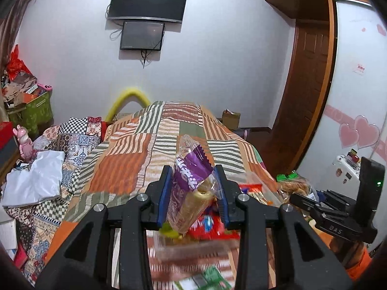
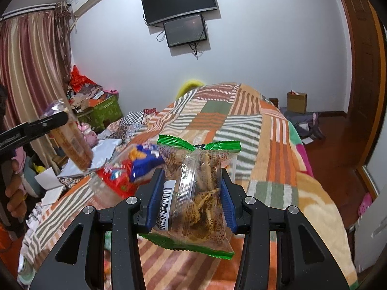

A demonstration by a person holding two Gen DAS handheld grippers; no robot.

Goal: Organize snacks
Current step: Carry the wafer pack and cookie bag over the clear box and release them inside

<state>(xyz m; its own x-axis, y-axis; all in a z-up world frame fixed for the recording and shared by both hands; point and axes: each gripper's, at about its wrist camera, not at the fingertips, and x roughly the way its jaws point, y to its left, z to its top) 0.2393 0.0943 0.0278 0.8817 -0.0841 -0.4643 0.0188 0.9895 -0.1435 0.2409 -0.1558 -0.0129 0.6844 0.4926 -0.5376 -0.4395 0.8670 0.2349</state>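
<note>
Two tongs lifted over a bed, each pinching a snack. Left tongs [image 1: 193, 193] closed narrowly on a purple-and-clear bread packet [image 1: 191, 181], held upright between blue pads; seen from the right camera too, raised at the far left with a hand [image 2: 14, 193] on the grip. Right tongs [image 2: 191, 198] clamped on a clear bag with green ends [image 2: 203, 193], brown sticks visible inside. Just beyond, more snacks in a loose heap on the bedspread: a red packet [image 2: 118, 176], a blue packet [image 2: 145, 159], all blurred. Sorting apparently only under way, with two items in hand and the rest unsorted; destination not visible. Under it all, a patchwork blanket [image 1: 135, 149] in orange, green and white stripes. Farther left, a white bag [image 1: 36, 178] and cluttered boxes. On the far white wall, two dark screens [image 1: 147, 2]; to the right, a wooden door [image 1: 307, 91].
</note>
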